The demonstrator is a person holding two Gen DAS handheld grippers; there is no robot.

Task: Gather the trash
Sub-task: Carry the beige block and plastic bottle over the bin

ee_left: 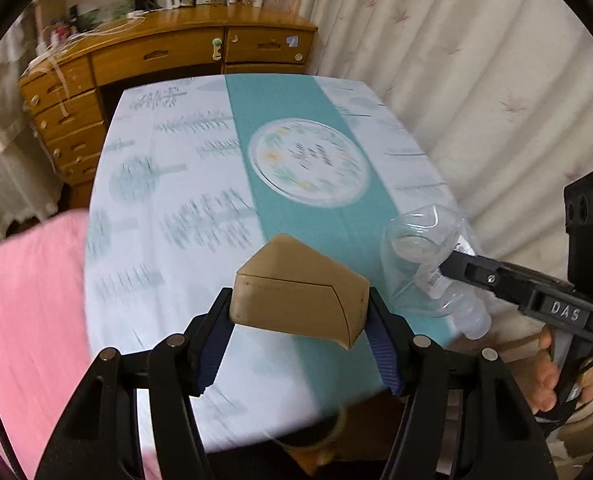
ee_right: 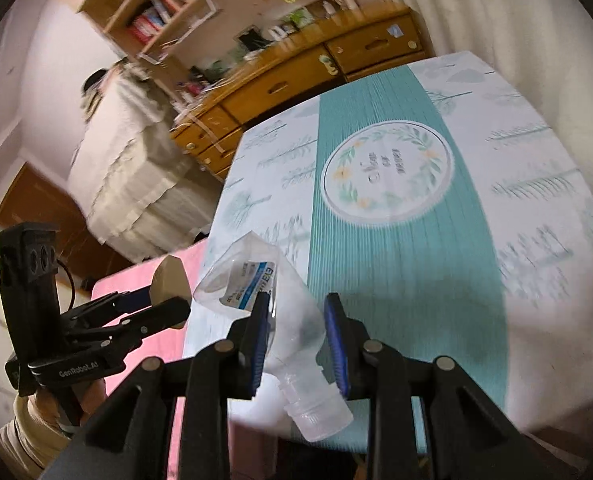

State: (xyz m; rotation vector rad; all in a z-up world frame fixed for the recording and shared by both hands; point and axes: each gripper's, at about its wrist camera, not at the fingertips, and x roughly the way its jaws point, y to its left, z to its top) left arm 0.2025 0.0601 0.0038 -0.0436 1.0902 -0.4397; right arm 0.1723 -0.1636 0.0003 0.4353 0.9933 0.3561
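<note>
- Your left gripper (ee_left: 300,320) is clamped on a tan cardboard box (ee_left: 300,292). Blue pads press its two side walls and the box sits wedged between the fingers, tilted, with one corner pointing forward and up.
- The box is held above the tablecloth (ee_left: 168,184), over the near part of the table and close to the teal stripe (ee_left: 280,108).
- From the right wrist view the same box (ee_right: 171,280) shows end-on at the tip of the left gripper (ee_right: 164,300), off the table's left edge over the pink surface (ee_right: 136,280).
- Your right gripper (ee_right: 296,332) is closed on a crushed clear plastic bottle (ee_right: 268,304). Both blue pads (ee_right: 338,344) touch the flattened body.
- The bottle's neck (ee_right: 316,412) points back toward the camera and down, below the fingers. The base end with the blue-and-white label (ee_right: 252,276) sticks out forward.
- In the left wrist view the bottle (ee_left: 428,256) hangs at the tip of the right gripper (ee_left: 452,266), just right of the box, near the table's right edge. Box and bottle are close but apart.
- Your hand (ee_left: 552,376) shows on the right gripper's handle at lower right.
- The round floral print (ee_right: 388,172) on the stripe lies well ahead of both grippers.
- A wooden dresser (ee_left: 136,68) stands beyond the far end of the table, a curtain (ee_left: 476,60) to the right.
- Both views are motion-blurred, so the label text is unreadable.
</note>
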